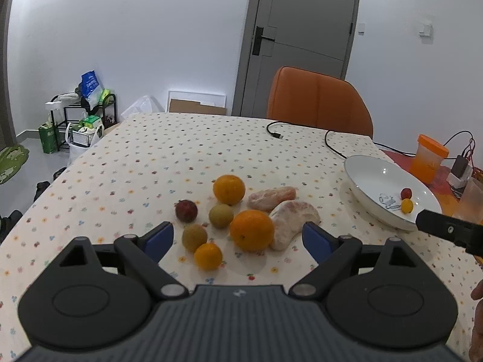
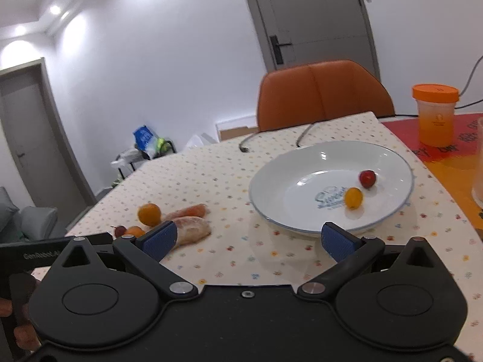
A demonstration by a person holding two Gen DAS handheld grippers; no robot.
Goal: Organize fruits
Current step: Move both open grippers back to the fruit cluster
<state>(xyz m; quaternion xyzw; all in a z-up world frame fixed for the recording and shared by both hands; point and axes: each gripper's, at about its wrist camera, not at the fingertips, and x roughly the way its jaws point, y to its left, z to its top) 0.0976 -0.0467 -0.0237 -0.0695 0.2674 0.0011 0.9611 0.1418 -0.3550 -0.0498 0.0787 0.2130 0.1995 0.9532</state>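
Using the white plate as reference, sweeping left to right; fruit pile is sitting on the dotted tablecloth well left of the plate: dark red fruit farthest left, then two greenish-brown fruits, small orange, back orange, big orange, and two peeled citrus segments nearest the plate side.

Left gripper is hovering low over the pile, jaws spread wide, holding nothing; big orange and small orange are lying between its blue pads.

Inside the plate: one red cherry tomato and one yellow cherry tomato, lying near each other right of centre.

Right gripper is facing the plate's near rim, jaws also wide, empty.

Progress, my read: early; only two small items are plated, eight pieces are waiting on the cloth.

Orange-lidded cup is standing beyond the plate to the right; not part of the job.
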